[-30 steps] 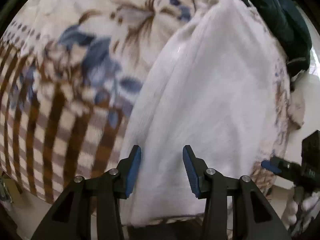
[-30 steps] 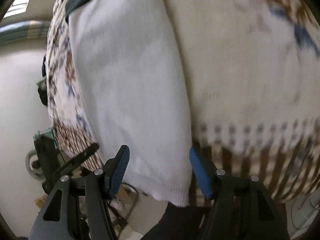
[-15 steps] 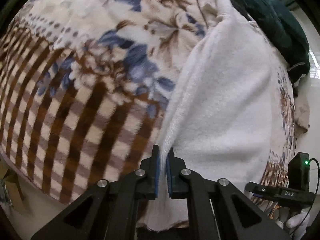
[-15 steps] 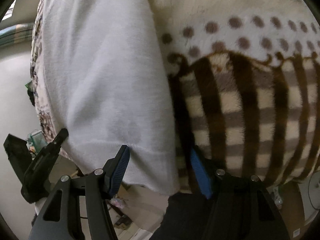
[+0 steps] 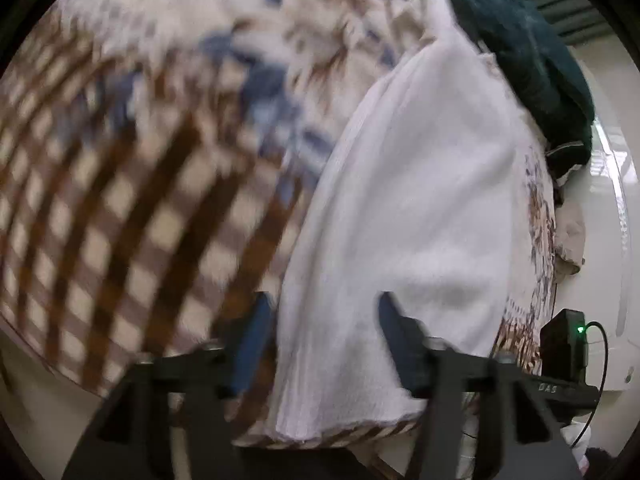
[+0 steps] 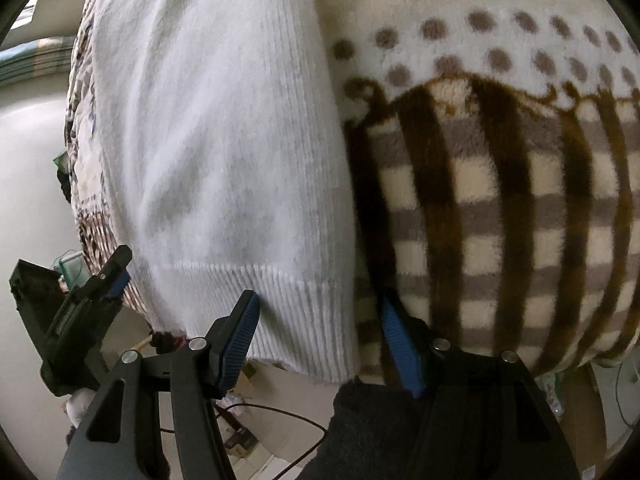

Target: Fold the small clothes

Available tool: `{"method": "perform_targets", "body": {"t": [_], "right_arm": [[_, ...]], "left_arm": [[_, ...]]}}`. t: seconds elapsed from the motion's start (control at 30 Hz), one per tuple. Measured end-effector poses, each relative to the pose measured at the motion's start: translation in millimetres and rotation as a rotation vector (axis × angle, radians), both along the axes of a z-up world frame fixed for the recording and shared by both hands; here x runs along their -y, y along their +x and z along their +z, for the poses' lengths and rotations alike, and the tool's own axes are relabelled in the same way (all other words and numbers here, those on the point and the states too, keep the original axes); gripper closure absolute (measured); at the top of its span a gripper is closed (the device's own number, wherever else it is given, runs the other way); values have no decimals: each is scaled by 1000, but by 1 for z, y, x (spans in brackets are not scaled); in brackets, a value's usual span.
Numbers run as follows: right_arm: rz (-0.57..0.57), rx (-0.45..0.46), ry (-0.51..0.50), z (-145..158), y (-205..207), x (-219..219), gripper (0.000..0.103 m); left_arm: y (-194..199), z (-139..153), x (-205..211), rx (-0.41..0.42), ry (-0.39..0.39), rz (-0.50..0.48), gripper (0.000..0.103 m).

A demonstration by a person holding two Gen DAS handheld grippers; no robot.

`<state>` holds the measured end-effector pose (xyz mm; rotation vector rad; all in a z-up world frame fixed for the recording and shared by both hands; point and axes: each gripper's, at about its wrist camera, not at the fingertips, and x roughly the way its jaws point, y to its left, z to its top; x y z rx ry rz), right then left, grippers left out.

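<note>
Left wrist view shows the left gripper (image 5: 324, 320) spread wide, its two blue pads on either side of the near left edge of a white sweater (image 5: 408, 208) and gripping nothing. The sweater lies flat on a fleece blanket (image 5: 132, 184) patterned with brown checks, blue flowers and brown dots, and the blanket looks blurred in this view. A dark green cloth (image 5: 536, 56) is bunched at the far right, beyond the sweater. A black device (image 5: 562, 350) with a green light stands at the lower right, off the blanket's edge. In the right wrist view the right gripper (image 6: 320, 332) is also wide apart, one pad over the ribbed hem (image 6: 296, 312) of the sweater and the other over the checked blanket just beside the sweater's right edge; whether the pads touch the fabric cannot be told. The left gripper appears at the lower left of this view, near the sweater's other corner.
</note>
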<state>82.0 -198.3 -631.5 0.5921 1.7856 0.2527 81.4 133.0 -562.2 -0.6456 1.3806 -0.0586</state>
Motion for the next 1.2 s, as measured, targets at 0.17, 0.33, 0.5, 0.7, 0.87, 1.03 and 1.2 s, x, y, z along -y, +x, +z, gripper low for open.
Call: {"method": "perform_targets", "body": {"t": [0.17,0.33,0.5,0.7,0.87,1.03,1.2], "right_arm": [[-11,25,37,-2,-5,-5,38],[8,9,86,-8,-13,-7,54],[-48,13,151,-1,-17,0,90],[-103,78,226,40,-10,18,92],[-122,194,267,95,28,33,92],[-159,357,274,149,110,39,92],[-205,496,215,162,234,37,92]], "left_arm": [[-9,-11,13,-29,16,-30,46],[-18,-8,29,-16,24,-58,90],[-23,12,38,23,13,-54,94],[-9,63,24,91,-77,8,94],[40,112,27,194,-132,19,94],[129,136,26,296,-221,47,94],[245,116,35,343,-256,80,94]]}}
